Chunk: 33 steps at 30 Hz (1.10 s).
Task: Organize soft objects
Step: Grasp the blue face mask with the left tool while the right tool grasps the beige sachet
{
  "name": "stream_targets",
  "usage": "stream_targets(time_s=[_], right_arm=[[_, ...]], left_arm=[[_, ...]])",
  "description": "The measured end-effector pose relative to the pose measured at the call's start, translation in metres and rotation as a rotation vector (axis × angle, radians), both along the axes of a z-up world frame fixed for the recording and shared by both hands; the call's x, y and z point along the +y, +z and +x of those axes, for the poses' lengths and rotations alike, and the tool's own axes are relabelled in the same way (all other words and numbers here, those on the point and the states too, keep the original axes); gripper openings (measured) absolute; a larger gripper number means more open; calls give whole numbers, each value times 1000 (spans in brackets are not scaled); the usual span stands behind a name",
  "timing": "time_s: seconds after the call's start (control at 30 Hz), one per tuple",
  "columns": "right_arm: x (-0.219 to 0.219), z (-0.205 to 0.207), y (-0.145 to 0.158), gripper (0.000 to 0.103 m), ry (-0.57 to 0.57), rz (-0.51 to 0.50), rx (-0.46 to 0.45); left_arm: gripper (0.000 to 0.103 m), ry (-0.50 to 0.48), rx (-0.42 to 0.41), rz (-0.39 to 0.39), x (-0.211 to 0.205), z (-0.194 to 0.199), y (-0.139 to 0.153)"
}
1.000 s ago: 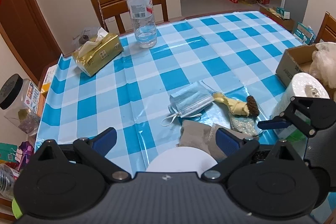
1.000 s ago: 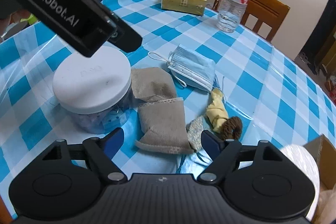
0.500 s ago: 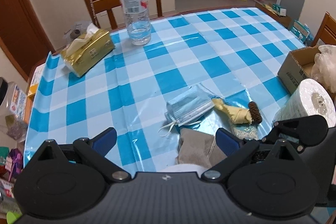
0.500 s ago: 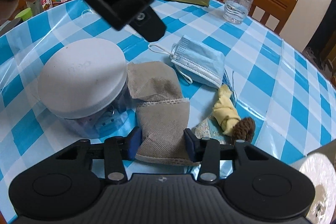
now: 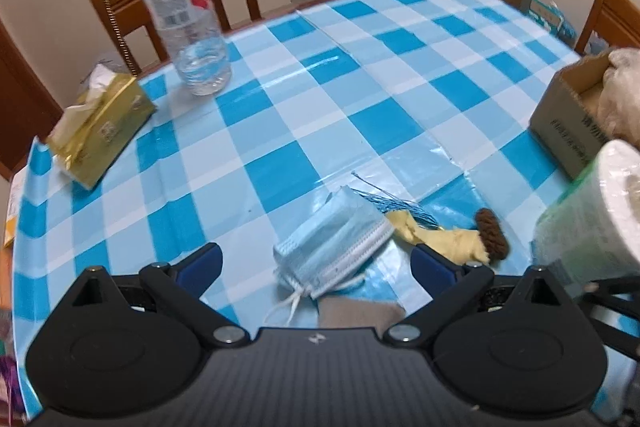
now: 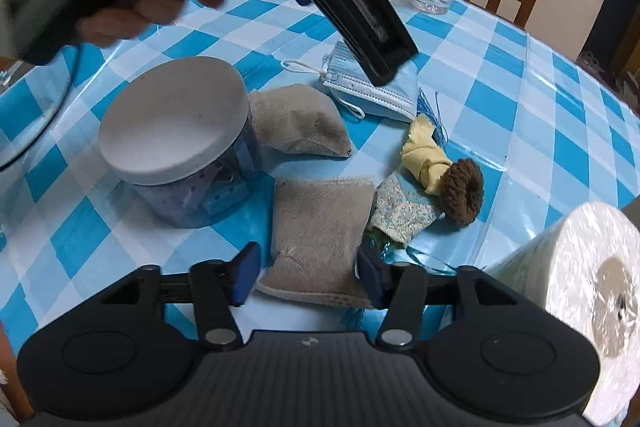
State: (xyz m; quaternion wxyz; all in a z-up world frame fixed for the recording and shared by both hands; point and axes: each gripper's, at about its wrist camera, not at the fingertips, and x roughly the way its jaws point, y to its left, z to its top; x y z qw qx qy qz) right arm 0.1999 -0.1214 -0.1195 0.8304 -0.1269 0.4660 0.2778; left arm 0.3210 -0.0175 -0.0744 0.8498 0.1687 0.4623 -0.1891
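Left wrist view: our left gripper (image 5: pixel 316 263) stands with jaws spread wide, holding nothing, just above the face mask (image 5: pixel 334 249). We judge the mask light, limp, thin — best pinched across its pleated middle. The cardboard box (image 5: pixel 560 125) at right holds something pale and crumpled; we cannot tell what.

Right wrist view: our right gripper (image 6: pixel 306 273) has its jaws part-closed either side of the near grey pouch (image 6: pixel 320 227), on the checked tablecloth (image 6: pixel 500 75); whether the pads touch, we cannot tell. The pouch looks soft and compressible — grip mid-body. The white-lidded jar (image 6: pixel 180 143) beside it holds small bluish items.
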Motion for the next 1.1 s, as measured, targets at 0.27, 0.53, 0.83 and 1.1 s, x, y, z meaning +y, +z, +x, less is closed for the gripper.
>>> stream_targets(time_s=[0.27,0.53,0.83,1.1], right_arm=[[1,0,-9,81,-23,24,25],[10,2,-20,98,-21,6,35],[20,-4,-24,103,0,-39,26],[23,-16,-25,103,-44,-30,-23]], left_arm=[[80,-76,43,42,-16,24,-36],[70,-121,75,46,-22,30,-49],[50,-139,99,16,-23,35,-50],[48,-129,94,9,-20,34,-50]])
